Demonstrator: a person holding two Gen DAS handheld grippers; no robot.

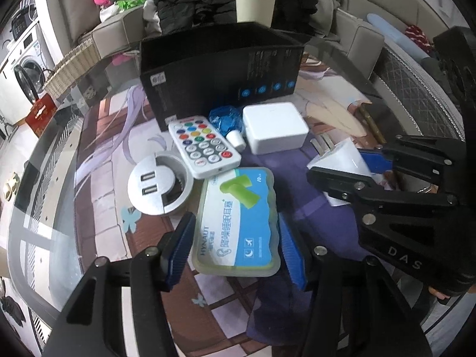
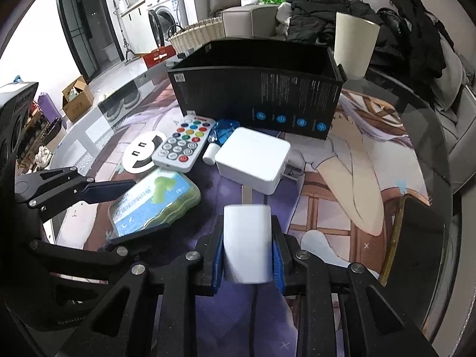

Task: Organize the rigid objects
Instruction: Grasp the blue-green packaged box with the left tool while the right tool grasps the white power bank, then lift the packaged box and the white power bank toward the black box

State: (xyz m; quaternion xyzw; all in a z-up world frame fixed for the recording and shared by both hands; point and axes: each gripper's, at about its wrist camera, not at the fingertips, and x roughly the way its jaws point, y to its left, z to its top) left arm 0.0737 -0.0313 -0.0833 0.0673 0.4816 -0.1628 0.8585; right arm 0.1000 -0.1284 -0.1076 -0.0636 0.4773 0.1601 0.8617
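A white charger (image 2: 247,244) is clamped in the right gripper (image 2: 247,255) and the earplug case (image 1: 238,223) bracketed, perhaps gripped, by the left gripper (image 1: 236,251), while the remote (image 1: 203,145) and white adapter (image 1: 275,128) are left mid-frame outside the black box (image 1: 220,68).

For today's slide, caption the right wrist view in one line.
Right tongs shut on a white plug; left tongs straddle the earplug case before the black box.

Between my left fingers sits the earplug case (image 1: 236,223), and I can read "HYNAUT" running up its label edge, beside a line of large Chinese characters too distorted for me to make out. On the body of my right gripper (image 1: 377,160), seen from the left camera, the letters "D A S" stand in pale print. The print on the black box (image 2: 261,95) is too small to read.
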